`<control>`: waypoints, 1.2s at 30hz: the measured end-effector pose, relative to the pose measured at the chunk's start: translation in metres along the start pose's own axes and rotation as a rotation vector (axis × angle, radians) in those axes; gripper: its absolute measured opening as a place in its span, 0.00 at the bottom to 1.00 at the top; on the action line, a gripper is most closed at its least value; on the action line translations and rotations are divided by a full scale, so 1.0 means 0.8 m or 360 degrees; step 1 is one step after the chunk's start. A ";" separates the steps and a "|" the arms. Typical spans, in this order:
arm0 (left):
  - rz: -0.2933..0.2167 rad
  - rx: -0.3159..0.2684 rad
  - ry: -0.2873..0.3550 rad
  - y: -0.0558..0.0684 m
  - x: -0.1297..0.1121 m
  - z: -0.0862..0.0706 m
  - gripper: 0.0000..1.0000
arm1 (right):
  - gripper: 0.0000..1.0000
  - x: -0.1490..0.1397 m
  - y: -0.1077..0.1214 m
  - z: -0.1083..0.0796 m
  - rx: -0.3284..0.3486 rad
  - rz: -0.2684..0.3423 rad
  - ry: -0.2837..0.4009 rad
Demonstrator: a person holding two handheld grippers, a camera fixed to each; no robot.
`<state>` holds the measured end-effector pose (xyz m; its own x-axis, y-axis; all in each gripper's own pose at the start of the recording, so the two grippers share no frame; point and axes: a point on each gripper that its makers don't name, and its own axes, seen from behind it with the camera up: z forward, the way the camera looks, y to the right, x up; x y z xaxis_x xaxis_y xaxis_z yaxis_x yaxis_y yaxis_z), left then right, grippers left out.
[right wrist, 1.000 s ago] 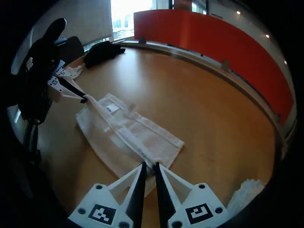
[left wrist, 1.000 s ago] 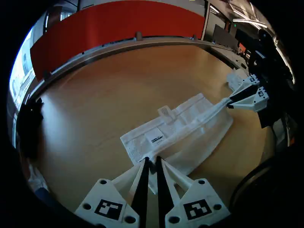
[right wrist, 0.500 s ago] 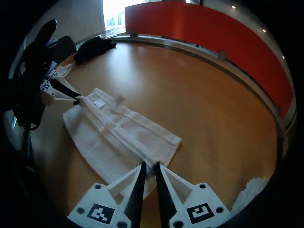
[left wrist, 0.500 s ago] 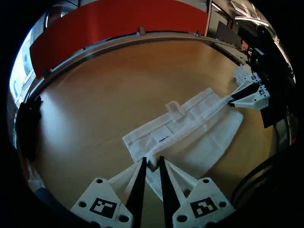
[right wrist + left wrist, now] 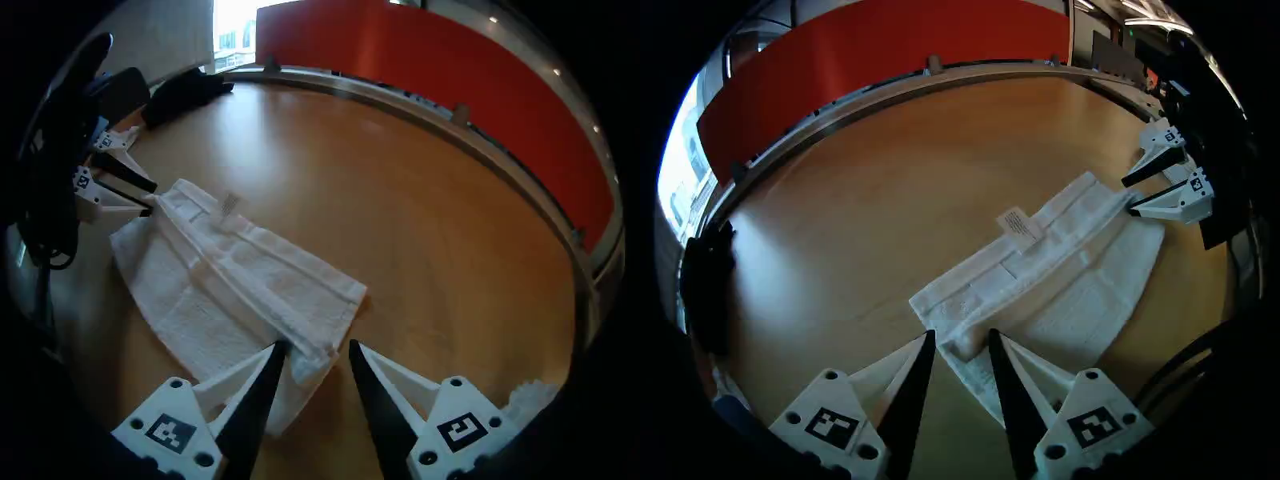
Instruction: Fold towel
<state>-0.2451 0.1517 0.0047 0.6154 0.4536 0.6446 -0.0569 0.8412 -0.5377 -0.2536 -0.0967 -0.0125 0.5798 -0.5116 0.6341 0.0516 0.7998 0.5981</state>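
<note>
The towel [image 5: 1064, 280] is white with woven bands, the counter [image 5: 880, 200] brown wood, the panel [image 5: 880, 48] orange-red. The left hand-held gripper [image 5: 960, 336] and right hand-held gripper [image 5: 314, 346] are white, black-fingered, with black-and-white square markers.

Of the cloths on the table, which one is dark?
The black cloth at the far edge of the table; the towel and the crumpled cloth are white.

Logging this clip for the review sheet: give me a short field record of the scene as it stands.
towel: white terry towel, folded over lengthwise, lying on the table
surface: light wooden table
left gripper: open, fingers either side of one towel end
right gripper: open, at the opposite end
background: red partition panel; black cloth near the table edge
</note>
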 end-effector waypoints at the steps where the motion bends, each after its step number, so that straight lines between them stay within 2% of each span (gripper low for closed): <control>1: 0.0002 0.0005 0.0001 -0.001 0.000 0.000 0.54 | 0.64 0.001 0.002 0.000 -0.0006 -0.0001 0.0001; 5: 0.0008 0.0019 0.0007 -0.006 0.002 0.001 0.58 | 0.69 0.005 0.009 0.002 -0.0034 0.0000 0.0001; 13: 0.0029 0.0059 0.0019 -0.021 0.012 0.004 0.63 | 0.70 0.020 0.024 0.005 -0.0068 0.0016 0.0015; 21: 0.0004 0.0097 0.0038 -0.038 0.024 0.000 0.64 | 0.75 0.033 0.037 0.004 -0.0108 0.0012 0.0035; 23: -0.0003 0.0098 0.0037 -0.040 0.025 -0.002 0.70 | 0.81 0.035 0.039 0.003 -0.0121 0.0014 0.0044; 25: -0.0012 0.0093 0.0035 -0.040 0.024 -0.003 0.81 | 0.88 0.036 0.039 0.002 -0.0124 0.0015 0.0051; 27: -0.0022 0.0086 0.0031 -0.039 0.022 -0.005 0.83 | 0.93 0.036 0.038 0.000 -0.0123 0.0016 0.0059; 29: -0.0034 0.0092 0.0030 -0.041 0.021 -0.007 0.95 | 0.96 0.036 0.038 -0.001 -0.0128 0.0021 0.0063; 36: -0.0067 0.0094 0.0034 -0.039 0.018 -0.014 0.98 | 0.97 0.033 0.034 -0.009 -0.0125 0.0049 0.0077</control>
<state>-0.2260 0.1289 0.0247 0.6348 0.4115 0.6540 -0.0762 0.8756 -0.4770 -0.2309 -0.0866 0.0170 0.6207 -0.4722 0.6259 0.0958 0.8380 0.5373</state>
